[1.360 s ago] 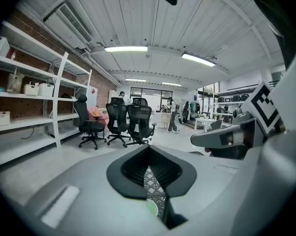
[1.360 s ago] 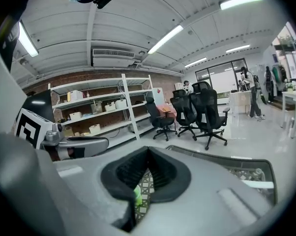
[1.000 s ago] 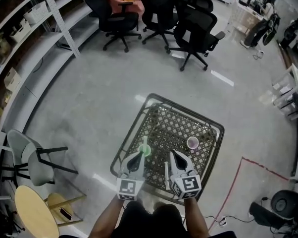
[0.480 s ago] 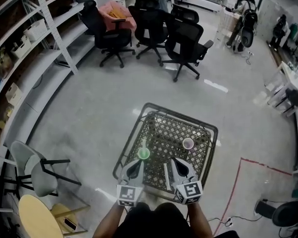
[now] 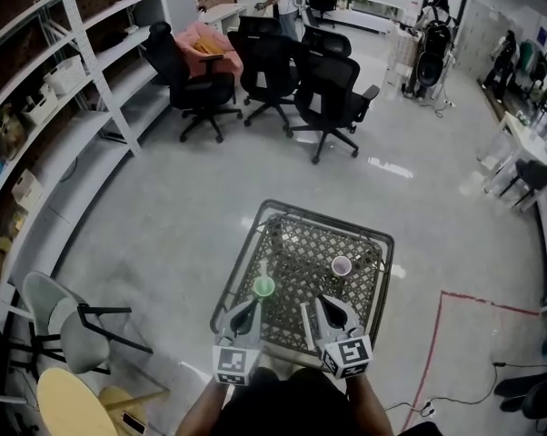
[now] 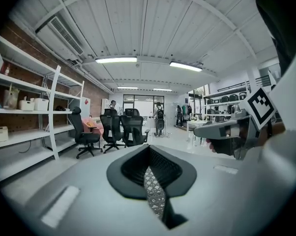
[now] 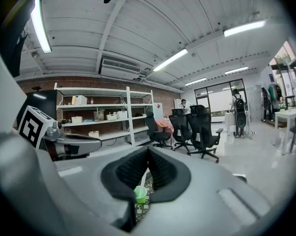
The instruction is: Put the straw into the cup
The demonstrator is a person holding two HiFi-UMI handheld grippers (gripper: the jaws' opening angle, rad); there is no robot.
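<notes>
Your left gripper and right gripper closed, empty; small green plastic cup, thin white straw standing inside, just beyond the left.

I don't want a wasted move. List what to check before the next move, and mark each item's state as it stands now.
1. Left gripper empty: ok, its jaws are together with nothing between them.
2. Right gripper empty: ok, its jaws are together and hold nothing.
3. Small green plastic cup upright on the dark metal lattice table: ok.
4. Pale straw in the green cup: ok, it appears to stand in it.
5. Small purple cup upright and apart from the green cup: ok.
6. Spare straw lying on the table: cannot tell against the lattice.
</notes>
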